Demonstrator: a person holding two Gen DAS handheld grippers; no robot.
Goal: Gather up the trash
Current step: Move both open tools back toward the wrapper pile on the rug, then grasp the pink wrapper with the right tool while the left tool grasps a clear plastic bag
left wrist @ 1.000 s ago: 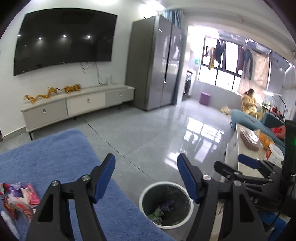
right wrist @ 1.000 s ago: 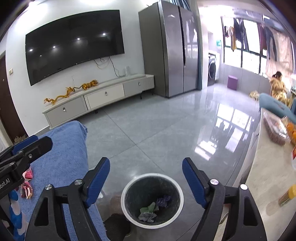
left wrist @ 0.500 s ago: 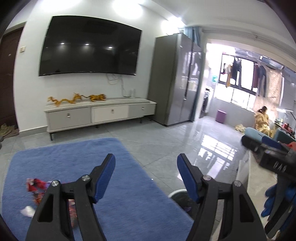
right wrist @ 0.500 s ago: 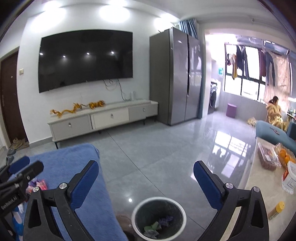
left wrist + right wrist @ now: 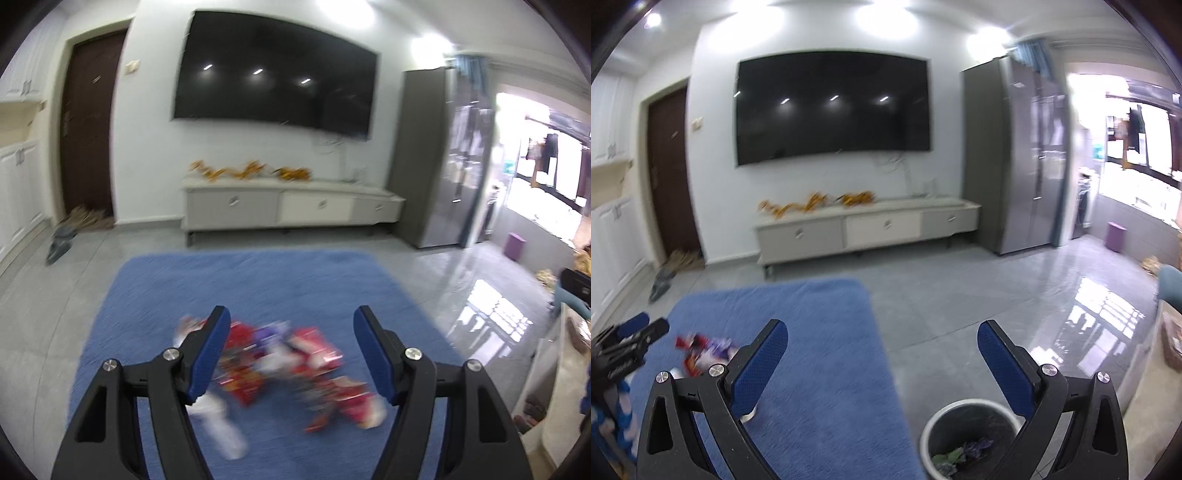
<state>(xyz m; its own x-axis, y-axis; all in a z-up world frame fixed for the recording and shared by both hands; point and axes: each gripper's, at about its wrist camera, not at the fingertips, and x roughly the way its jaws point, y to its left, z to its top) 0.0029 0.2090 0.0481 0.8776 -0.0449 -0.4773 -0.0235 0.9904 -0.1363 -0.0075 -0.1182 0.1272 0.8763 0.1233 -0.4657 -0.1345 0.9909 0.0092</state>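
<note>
Walls of white close the far side of the room, with a big black television (image 5: pixel 275 75) mounted above a long pale cabinet (image 5: pixel 291 210); a tall grey fridge (image 5: pixel 1015 155) stands to the right of the cabinet, and a dark brown door (image 5: pixel 86 125) sits to the left; grey glossy floor tiles (image 5: pixel 979 295) run toward a bright window on the right. Blue rug (image 5: pixel 251 284) covers the floor in front of the cabinet; on its near part lies a blurred heap of trash (image 5: pixel 291 363), mostly red wrappers with some purple and white pieces, the single items too smeared to tell apart. Beside the rug's right edge, on the tiles, stands a round bin (image 5: pixel 967 435) with a white rim; a few crumpled green and purple scraps lie in its bottom. Left gripper (image 5: pixel 291 350) hangs above the heap with its blue-padded jaws spread wide and nothing between them; the heap shows through the gap and under both fingers. Right gripper (image 5: pixel 882 363) is likewise spread wide and holds nothing; its left finger is over the rug, its right finger over the bin's rim. In the right wrist view the left gripper's tip shows at the far left edge, near a few red wrappers.
</note>
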